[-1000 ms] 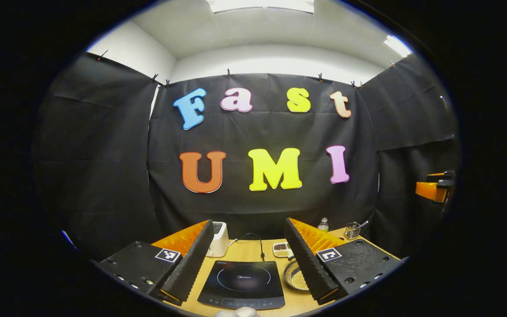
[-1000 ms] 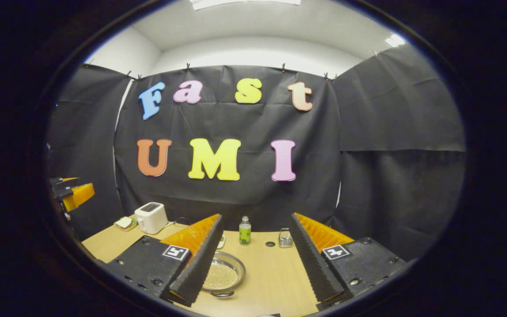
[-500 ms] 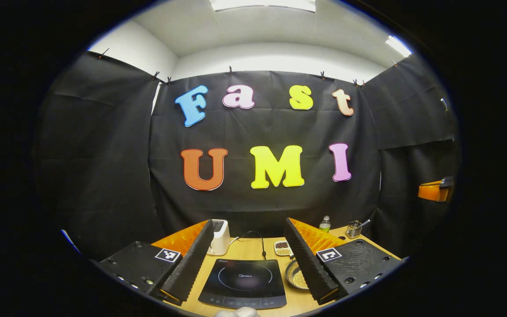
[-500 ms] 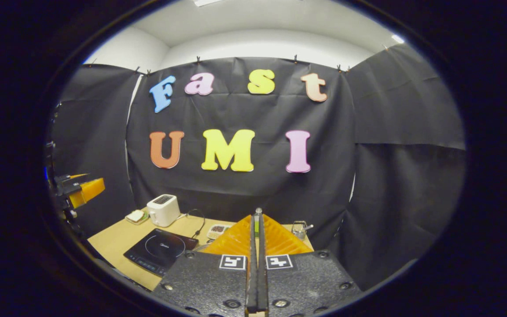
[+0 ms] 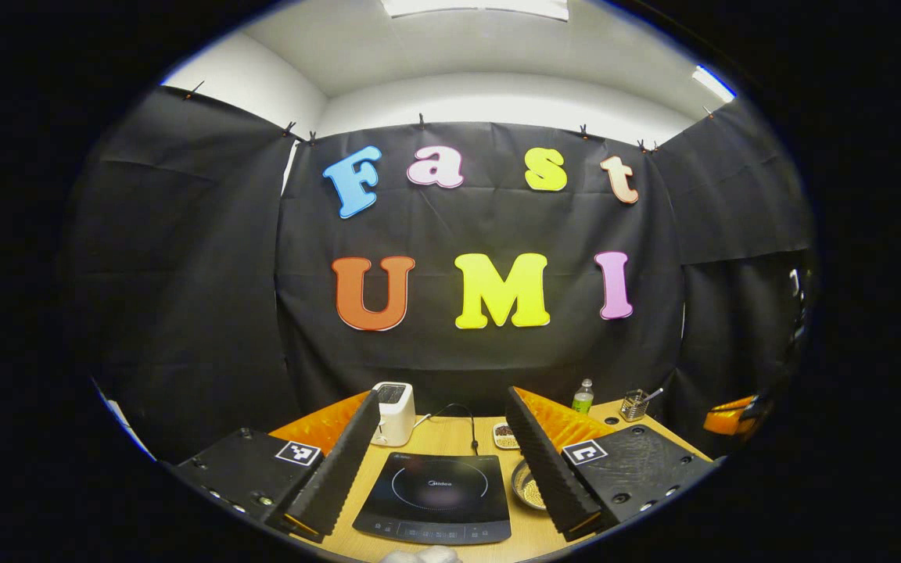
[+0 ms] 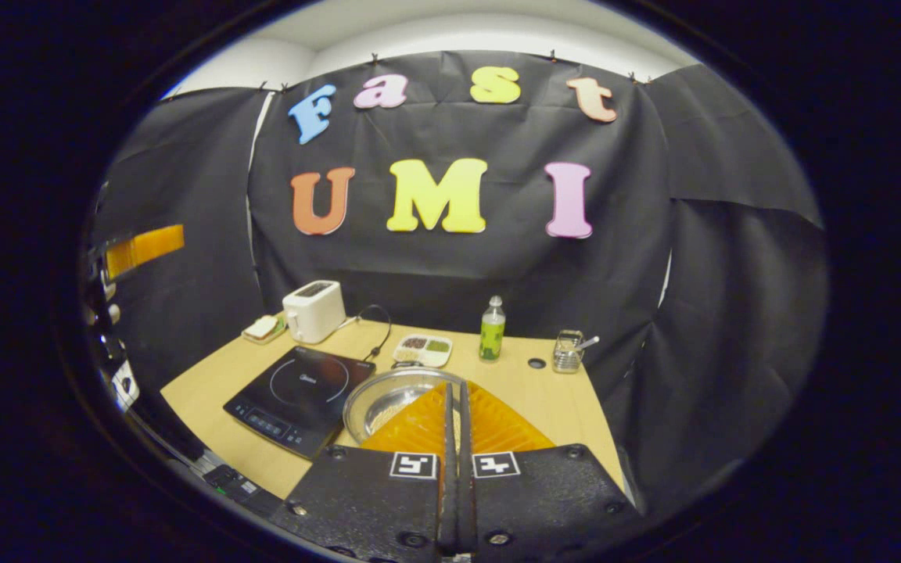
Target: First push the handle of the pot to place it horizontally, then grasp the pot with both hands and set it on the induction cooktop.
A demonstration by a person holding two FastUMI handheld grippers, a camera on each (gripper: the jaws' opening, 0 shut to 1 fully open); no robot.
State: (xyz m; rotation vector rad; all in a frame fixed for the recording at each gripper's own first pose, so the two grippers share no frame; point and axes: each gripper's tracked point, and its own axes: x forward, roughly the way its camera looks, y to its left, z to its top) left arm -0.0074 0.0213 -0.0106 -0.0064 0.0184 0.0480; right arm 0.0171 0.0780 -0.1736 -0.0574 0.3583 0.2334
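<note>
Nothing is done yet: the pot (image 6: 389,400) sits beside the induction cooktop (image 6: 299,389), untouched, with the left gripper (image 5: 443,461) wide open and empty and the right gripper (image 6: 454,395) pressed closed on nothing.

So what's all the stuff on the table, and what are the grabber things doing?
Table: one, light wood.
Induction cooktop: one, black, left of the pot.
Pot: one, silver, table middle, just ahead of the right gripper.
Toaster: one, white, back left.
Small plate: one, beside the toaster.
Snack tray: one, white, behind the pot.
Bottle: one, green, back.
Wire holder: one, metal, back right.
Left gripper: open, above the cooktop.
Right gripper: shut, empty.
</note>
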